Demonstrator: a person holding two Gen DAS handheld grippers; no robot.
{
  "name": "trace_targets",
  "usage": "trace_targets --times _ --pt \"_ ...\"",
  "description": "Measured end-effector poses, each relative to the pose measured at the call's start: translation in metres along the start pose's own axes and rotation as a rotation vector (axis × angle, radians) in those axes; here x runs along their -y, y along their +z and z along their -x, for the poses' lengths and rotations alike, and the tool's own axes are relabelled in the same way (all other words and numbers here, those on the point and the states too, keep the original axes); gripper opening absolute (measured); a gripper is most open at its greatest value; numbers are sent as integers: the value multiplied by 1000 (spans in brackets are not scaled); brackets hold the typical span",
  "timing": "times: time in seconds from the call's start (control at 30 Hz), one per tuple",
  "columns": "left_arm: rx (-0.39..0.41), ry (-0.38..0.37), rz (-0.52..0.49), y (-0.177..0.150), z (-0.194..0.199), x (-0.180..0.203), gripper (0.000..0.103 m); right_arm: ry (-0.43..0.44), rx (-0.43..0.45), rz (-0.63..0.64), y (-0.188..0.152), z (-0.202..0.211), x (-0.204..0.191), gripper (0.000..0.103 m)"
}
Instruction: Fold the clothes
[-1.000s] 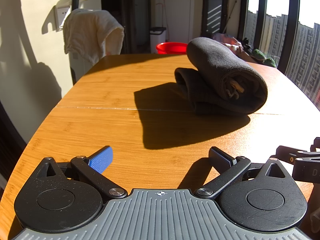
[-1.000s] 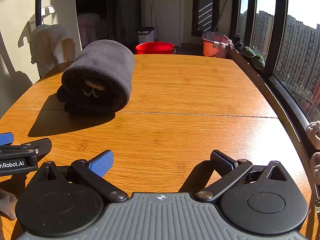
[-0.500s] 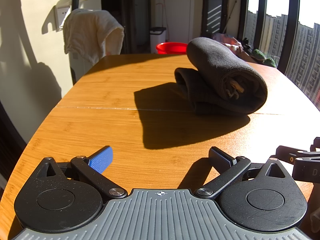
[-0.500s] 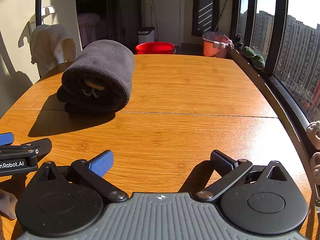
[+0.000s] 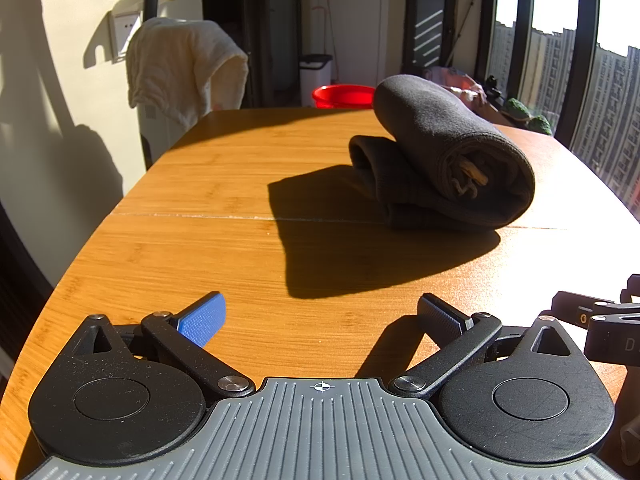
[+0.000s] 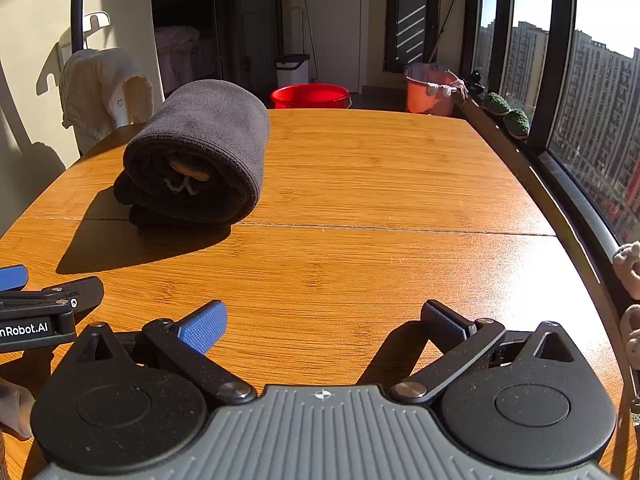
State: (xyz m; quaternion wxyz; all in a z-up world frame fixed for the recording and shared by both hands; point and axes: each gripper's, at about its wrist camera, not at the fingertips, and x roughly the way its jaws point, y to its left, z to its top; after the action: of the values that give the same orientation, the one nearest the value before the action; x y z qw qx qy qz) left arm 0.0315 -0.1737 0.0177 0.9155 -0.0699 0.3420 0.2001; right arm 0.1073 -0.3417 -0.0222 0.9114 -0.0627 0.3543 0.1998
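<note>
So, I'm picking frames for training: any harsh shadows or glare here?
Left wrist view: the garment casts a hard dark shadow on the table. Right wrist view: glare whitens the table's near right edge, and straight window frames bow.

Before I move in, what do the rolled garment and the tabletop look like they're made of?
Rolled garment: dark grey, soft matte knit, probably fleece or sweatshirt cotton; fuzzy nap, thick stitched hem, pale drawcord inside the roll. Tabletop: orange-brown wood, likely bamboo, smooth sealed finish; fine straight grain with node marks, sun glare, one seam across it.
</note>
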Motion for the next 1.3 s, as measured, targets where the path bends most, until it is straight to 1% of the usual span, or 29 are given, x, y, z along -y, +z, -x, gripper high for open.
trace_targets --times 0.87,1.03,1.3 --pt "-4 4 4 0 0 0 103 1 0 2 0 0 1 103" --pt "-13 -4 -1 0 2 4 103 1 0 3 0 0 2 103" --pt "-6 -3 -2 -2 3 7 103 1 0 3 0 0 2 103"
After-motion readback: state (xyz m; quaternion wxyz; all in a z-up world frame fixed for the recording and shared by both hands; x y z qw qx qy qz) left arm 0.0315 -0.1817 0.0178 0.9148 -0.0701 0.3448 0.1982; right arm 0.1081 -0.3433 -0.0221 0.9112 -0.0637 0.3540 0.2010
